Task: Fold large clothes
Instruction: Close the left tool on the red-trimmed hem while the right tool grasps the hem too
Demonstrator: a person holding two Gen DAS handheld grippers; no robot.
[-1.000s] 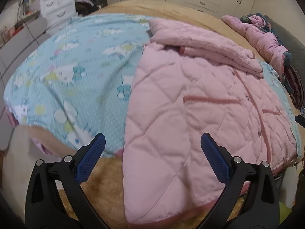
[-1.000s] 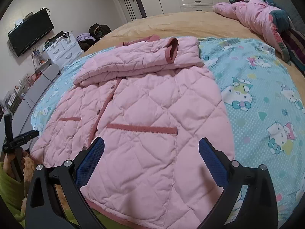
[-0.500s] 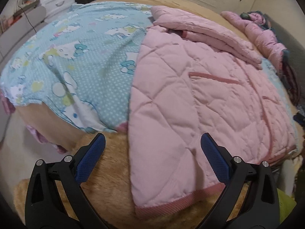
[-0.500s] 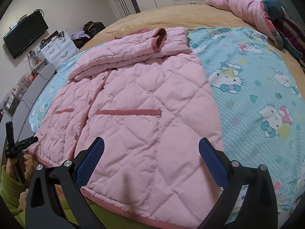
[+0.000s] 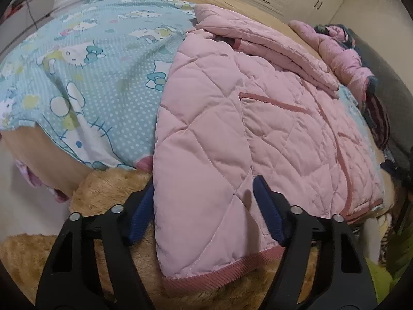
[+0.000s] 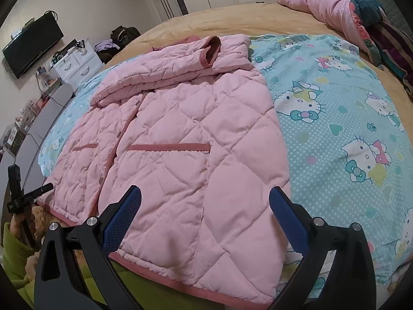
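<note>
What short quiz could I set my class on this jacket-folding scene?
1. True or false: a sleeve lies folded across the top of the pink quilted jacket.
2. What lies directly under the jacket? A) bare floor B) cartoon-print sheet C) striped towel
3. Is the right tool gripping anything?

Key: 1 true; 2 B; 3 no, it is open above the jacket's hem.
</note>
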